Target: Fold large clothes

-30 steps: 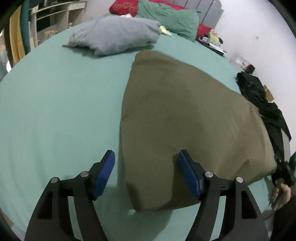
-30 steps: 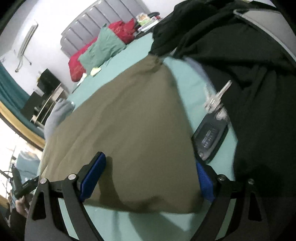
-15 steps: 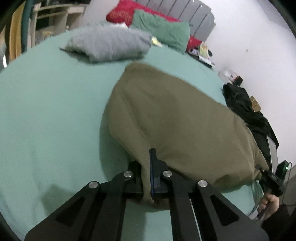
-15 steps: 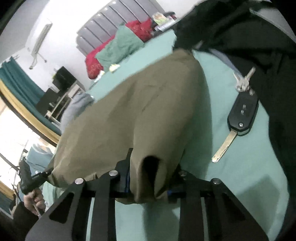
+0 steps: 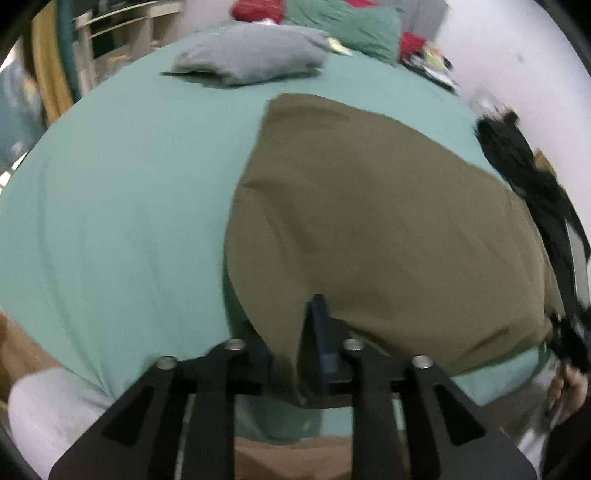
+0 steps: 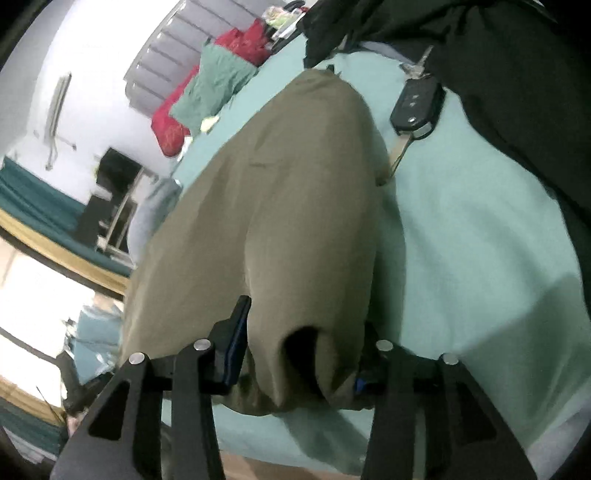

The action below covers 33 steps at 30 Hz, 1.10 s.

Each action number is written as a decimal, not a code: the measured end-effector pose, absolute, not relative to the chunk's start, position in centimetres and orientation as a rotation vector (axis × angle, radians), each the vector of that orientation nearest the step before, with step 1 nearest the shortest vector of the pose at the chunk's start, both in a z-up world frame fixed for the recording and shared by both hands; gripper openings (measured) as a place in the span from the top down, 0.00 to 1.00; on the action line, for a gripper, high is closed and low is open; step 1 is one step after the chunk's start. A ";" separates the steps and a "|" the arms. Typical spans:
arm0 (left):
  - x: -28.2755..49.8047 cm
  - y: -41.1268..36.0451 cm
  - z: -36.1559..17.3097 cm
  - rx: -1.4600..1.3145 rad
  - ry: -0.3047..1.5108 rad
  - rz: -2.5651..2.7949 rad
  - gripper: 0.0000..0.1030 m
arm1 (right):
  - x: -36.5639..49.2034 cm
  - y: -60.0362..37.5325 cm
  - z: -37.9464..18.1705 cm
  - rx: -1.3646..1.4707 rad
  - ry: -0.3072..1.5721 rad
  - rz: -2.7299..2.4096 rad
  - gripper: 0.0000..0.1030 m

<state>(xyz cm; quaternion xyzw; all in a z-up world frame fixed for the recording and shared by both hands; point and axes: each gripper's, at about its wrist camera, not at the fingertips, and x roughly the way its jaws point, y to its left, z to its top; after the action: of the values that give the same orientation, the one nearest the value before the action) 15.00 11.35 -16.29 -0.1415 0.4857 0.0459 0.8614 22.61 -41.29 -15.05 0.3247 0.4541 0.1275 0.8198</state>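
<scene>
Across a mint-green bed sheet [image 5: 129, 221] found an olive garment [image 5: 388, 221] lying in one broad folded slab, right of the middle in the left wrist view, with its near edge drawn up off the sheet toward both cameras. Saw a folded grey garment [image 5: 251, 55] farther up the bed, well apart from the olive one, and beyond it a green pillow [image 5: 351, 26] and a red pillow [image 5: 255, 5] against a grey padded headboard [image 6: 162, 70]. Noted black clothing [image 5: 528, 177] heaped along the right edge of the bed, close beside the far side of the olive cloth.

Found the left gripper [image 5: 291, 332] at the near left corner of the olive garment, with a fold of cloth hanging between the fingers and hiding the left pad. Caught those jaws easing apart, yet with the blue right pad against the fabric and the corner tented up, so read it as gripped. Blurred badly here; could not trace the edges finely.

Found the right gripper [image 6: 303, 325] at the other near corner, its jaws likewise opening but packed full with a thick bunched roll of olive cloth touching both pads. Spotted a black car key [image 6: 415, 105] on the sheet just beside the garment's far right edge, its metal blade pointing toward the cloth, with the black clothing touching its upper end.
</scene>
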 end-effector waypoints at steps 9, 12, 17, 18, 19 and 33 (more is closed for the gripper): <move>13.9 8.4 -8.2 -0.239 0.722 0.151 0.40 | 23.2 -40.9 -14.2 0.710 0.881 0.290 0.01; 15.8 5.4 -7.0 -0.249 0.702 0.042 0.37 | 24.8 -39.8 -14.4 0.670 0.912 0.285 0.00; 21.1 -0.8 -9.6 -0.280 0.802 -0.119 0.37 | 26.7 -40.4 -14.3 0.756 0.851 0.331 0.00; 22.0 -2.2 -10.5 -0.267 0.822 -0.136 0.37 | 26.8 -40.8 -14.4 0.794 0.832 0.343 0.00; 22.7 -3.6 -11.2 -0.260 0.839 -0.149 0.37 | 26.9 -41.3 -14.5 0.841 0.811 0.361 0.00; 29.9 -9.8 -19.3 -0.200 1.025 -0.152 0.38 | 29.5 -41.8 -15.3 0.939 0.766 0.440 0.00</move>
<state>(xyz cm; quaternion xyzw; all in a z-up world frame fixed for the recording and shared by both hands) 29.89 -9.78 -19.29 -0.0954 0.4889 -0.0726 0.8641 29.55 -41.84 -15.34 0.4378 0.3569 0.2051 0.7993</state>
